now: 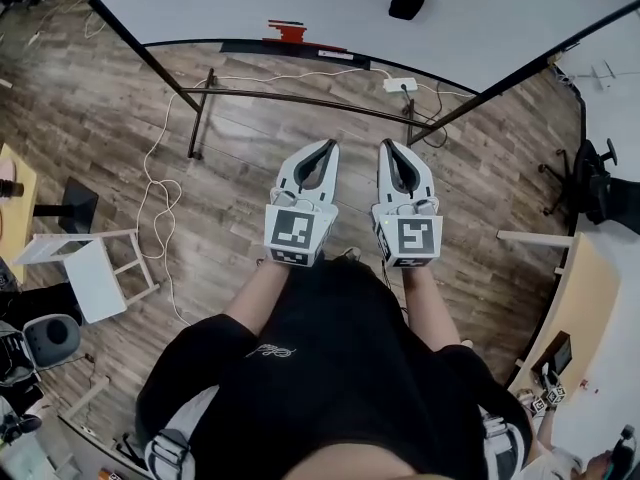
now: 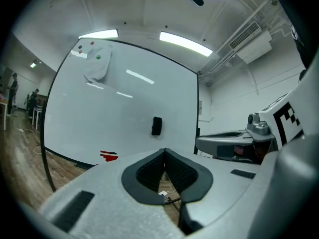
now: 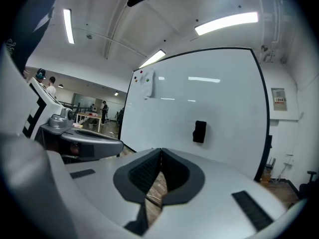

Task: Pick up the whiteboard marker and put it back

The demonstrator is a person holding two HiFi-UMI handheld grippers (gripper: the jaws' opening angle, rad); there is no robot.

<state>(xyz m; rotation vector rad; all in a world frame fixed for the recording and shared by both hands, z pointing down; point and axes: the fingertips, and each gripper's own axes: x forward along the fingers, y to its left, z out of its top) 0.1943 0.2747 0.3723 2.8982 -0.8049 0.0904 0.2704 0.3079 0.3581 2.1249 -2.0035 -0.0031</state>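
A red marker (image 1: 290, 33) lies on the ledge at the bottom edge of the whiteboard (image 1: 330, 8); in the left gripper view the marker (image 2: 108, 156) shows low on the board. A black eraser (image 1: 408, 0) sticks to the board higher up. My left gripper (image 1: 331, 146) and right gripper (image 1: 386, 145) are held side by side in front of the person, pointing level at the board and well short of it. Both are shut with nothing between the pads. From the left gripper (image 2: 165, 151) I see the right one beside it; the right gripper (image 3: 161, 151) faces the eraser (image 3: 200, 132).
The whiteboard's black stand legs (image 1: 200, 118) rest on the wooden floor, with a white cable (image 1: 160, 188) and a power strip (image 1: 400, 84) beneath. A white stool (image 1: 95, 268) stands at left, an office chair (image 1: 600, 183) and a table (image 1: 575, 298) at right.
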